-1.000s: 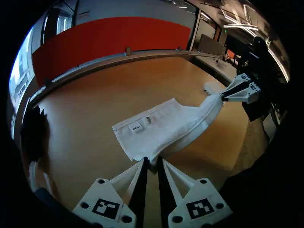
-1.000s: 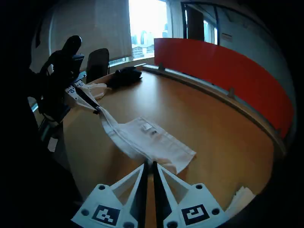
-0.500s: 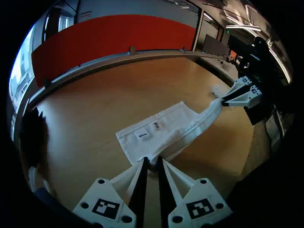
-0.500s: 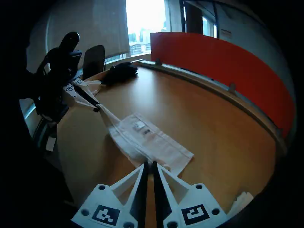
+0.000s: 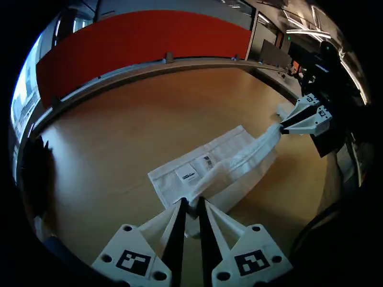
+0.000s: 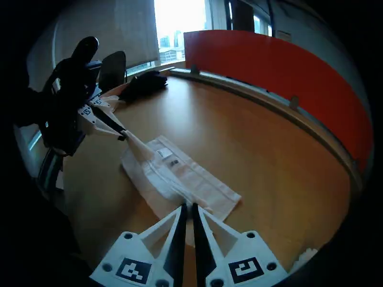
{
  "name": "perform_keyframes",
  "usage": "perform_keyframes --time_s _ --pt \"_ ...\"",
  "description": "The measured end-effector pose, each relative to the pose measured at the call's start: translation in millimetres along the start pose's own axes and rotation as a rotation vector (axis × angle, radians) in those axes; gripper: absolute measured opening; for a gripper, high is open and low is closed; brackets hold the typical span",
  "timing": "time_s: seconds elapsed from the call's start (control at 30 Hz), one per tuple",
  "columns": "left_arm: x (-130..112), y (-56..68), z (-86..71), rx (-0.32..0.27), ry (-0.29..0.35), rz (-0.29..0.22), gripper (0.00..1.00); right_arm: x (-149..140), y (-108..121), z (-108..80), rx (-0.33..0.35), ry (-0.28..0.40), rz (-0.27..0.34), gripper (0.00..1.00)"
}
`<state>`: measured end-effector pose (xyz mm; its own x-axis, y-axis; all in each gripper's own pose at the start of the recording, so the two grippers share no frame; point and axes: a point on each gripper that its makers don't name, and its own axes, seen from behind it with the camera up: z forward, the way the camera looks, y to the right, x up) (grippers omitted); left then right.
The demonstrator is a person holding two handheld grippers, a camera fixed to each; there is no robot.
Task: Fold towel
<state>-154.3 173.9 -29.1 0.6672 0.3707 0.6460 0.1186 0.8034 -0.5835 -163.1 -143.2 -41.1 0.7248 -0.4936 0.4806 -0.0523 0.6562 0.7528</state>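
- A wooden bench (image 5: 119, 124) is noted, curved along its far edge.
- A red partition (image 5: 134, 38) is seen standing along that far edge.
- A white towel (image 5: 225, 153) is found on the bench, near its front edge. The far portion lies flat on the wood, while the near long edge is raised and drawn into a ridge between the two hand-held grippers.
- A dark bundle (image 6: 143, 83) is recorded at one end of the bench, well apart from the towel.
- The left hand-held gripper (image 5: 190, 203) is observed clenched on one near corner of the towel, with cloth pinched between both fingers.
- The right hand-held gripper (image 6: 188, 206) is observed clenched on the opposite near corner, with cloth likewise pinched between both fingers.
- Two small tags (image 5: 187, 174) are noted side by side on the flat portion of the towel.
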Motion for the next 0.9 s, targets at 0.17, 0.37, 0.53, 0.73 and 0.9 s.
perform_keyframes --time_s 0.17,0.37,0.53,0.73,0.9 --pt "-4 -5.6 9.5 0.008 -0.011 0.004 0.18 -9 8 10.4 -0.003 -0.016 0.031 0.09" --pt "-6 -11.4 17.8 0.01 -0.014 0.0 0.18 -16 15 18.4 -0.011 -0.026 0.062 0.09" --pt "-9 -19.7 26.0 0.029 -0.022 0.014 0.18 -19 20 25.9 -0.02 -0.032 0.079 0.09" --pt "-13 -26.8 38.2 0.041 -0.038 0.031 0.19 -22 27 35.4 -0.031 -0.044 0.105 0.09" --pt "-16 -30.6 47.9 0.051 -0.047 0.026 0.2 -27 32 42.6 -0.048 -0.06 0.104 0.1"
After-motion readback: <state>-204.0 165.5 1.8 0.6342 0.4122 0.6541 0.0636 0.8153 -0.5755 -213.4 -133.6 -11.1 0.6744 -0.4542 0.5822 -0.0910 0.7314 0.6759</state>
